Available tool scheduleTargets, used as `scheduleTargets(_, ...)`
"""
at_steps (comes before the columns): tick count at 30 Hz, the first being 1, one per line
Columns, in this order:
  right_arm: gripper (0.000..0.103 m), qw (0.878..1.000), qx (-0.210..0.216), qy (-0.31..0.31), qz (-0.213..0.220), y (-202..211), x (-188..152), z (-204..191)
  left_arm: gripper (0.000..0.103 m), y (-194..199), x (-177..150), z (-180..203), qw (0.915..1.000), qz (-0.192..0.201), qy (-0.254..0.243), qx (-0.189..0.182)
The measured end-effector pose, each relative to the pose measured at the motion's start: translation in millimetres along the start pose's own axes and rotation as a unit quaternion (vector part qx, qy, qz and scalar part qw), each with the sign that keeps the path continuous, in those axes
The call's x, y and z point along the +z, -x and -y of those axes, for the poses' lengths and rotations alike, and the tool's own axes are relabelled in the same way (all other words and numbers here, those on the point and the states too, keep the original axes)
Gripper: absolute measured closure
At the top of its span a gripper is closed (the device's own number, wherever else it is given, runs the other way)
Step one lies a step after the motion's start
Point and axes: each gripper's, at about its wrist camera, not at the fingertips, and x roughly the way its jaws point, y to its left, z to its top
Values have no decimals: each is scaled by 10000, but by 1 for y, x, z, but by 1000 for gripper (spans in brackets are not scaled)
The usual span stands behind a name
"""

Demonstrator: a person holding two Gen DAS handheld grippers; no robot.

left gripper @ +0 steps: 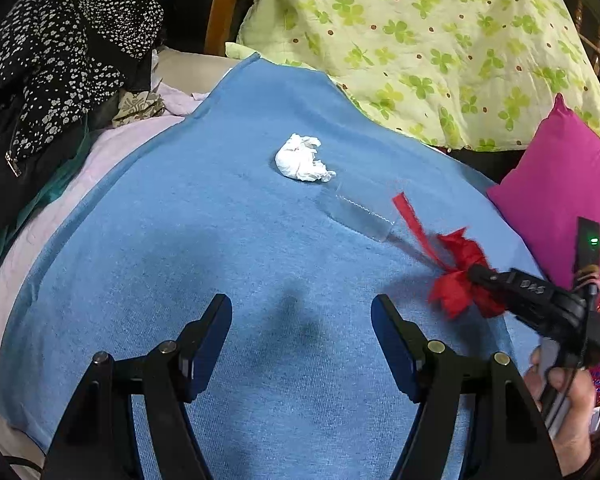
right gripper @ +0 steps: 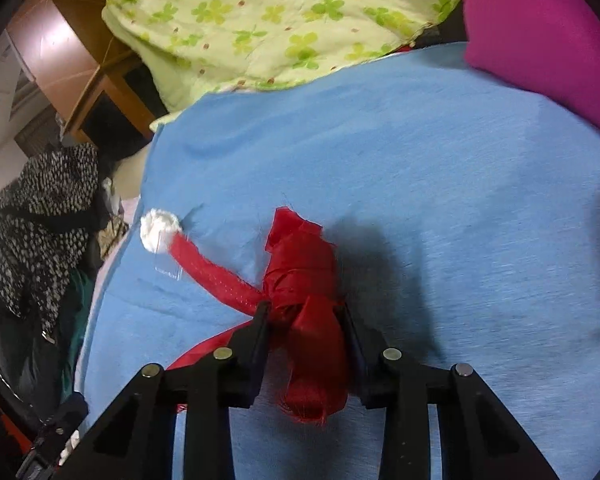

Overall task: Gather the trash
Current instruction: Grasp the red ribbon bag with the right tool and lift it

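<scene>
Taking the blue blanket [left gripper: 220,240] as the landmark and going left to right: the left gripper [left gripper: 302,320] is hanging over its near middle, jaws standing wide apart with nothing between them. Farther up the blanket, the crumpled white tissue [left gripper: 302,158] is lying loose, with a clear plastic wrapper [left gripper: 360,216] just beside it on the right. Toward the blanket's right edge, the right gripper [right gripper: 304,312] is pinching a knotted red ribbon [right gripper: 300,276], pads pressing its bunched middle. The ribbon is probably light, soft and limp, so holding the knot should be keeping its tails from slipping. The tissue likely crushes easily; any pinch across its bulk should do.
</scene>
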Motion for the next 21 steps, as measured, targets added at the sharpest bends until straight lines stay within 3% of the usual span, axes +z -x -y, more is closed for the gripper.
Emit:
scheduleTargets(11, 66, 9989, -232, -401, 3, 37, 5, 54, 27, -37, 34, 33, 9994, 187, 107, -254)
scheduleTargets(15, 66, 9992, -204, -329, -133, 37, 5, 59, 27, -61, 55, 46, 9972, 213, 449, -556)
scheduleTargets(21, 66, 9991, -226, -126, -345, 30, -5, 54, 22, -100, 81, 55, 9909, 94, 1136, -716)
